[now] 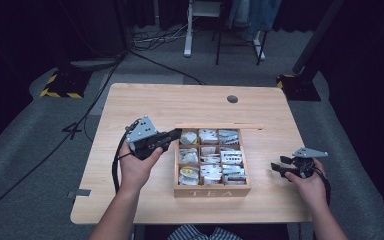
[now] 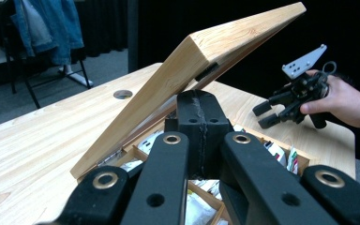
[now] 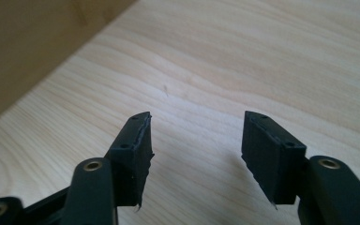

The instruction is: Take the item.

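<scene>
A wooden tea box [image 1: 212,191] marked TEA stands on the table's middle, its compartments holding several tea bags [image 1: 211,156]. Its lid [image 2: 168,89] is raised and leans back from the rear edge. My left gripper [image 1: 177,133] is shut with nothing between its jaws. Its tip [image 2: 200,101] sits at the box's back left corner, right under the lid's inner face; I cannot tell if it touches. My right gripper [image 1: 277,169] hovers low over bare table to the right of the box, open and with nothing in it [image 3: 197,136]. It also appears across the box as the right gripper [image 2: 267,115].
The light wooden table [image 1: 145,100] has a round hole [image 1: 232,99] near its far edge. The box's wall [image 3: 28,47] rises at the upper left of the right gripper view. Cables [image 1: 100,100] run over the floor to the left, and furniture legs [image 1: 187,35] stand beyond the table.
</scene>
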{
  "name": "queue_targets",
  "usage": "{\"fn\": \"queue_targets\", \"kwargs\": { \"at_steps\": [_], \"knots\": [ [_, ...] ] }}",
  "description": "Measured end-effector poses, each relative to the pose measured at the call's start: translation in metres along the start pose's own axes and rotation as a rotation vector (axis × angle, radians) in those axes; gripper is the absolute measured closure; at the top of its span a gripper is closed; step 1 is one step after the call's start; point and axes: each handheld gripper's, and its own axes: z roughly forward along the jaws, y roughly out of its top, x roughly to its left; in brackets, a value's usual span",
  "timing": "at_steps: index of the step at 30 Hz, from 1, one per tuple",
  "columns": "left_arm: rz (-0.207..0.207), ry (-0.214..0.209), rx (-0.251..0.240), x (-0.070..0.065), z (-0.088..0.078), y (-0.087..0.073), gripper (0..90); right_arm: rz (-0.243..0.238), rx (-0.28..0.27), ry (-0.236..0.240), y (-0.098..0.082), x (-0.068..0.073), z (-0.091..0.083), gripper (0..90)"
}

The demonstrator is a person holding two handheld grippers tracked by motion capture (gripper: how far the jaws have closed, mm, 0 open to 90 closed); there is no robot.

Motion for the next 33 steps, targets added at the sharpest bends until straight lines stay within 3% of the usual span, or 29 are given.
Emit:
{"fn": "queue_targets", "kwargs": {
  "at_steps": [17,33],
  "knots": [
    [0.010,-0.004,0.015,-0.001,0.003,0.000,89.9,0.013,-0.069,0.069,0.036,0.024,-0.026,53.4],
    [0.017,-0.004,0.016,-0.002,0.003,-0.002,89.8,-0.076,-0.099,0.183,0.078,0.078,-0.043,63.0]
  ]
}}
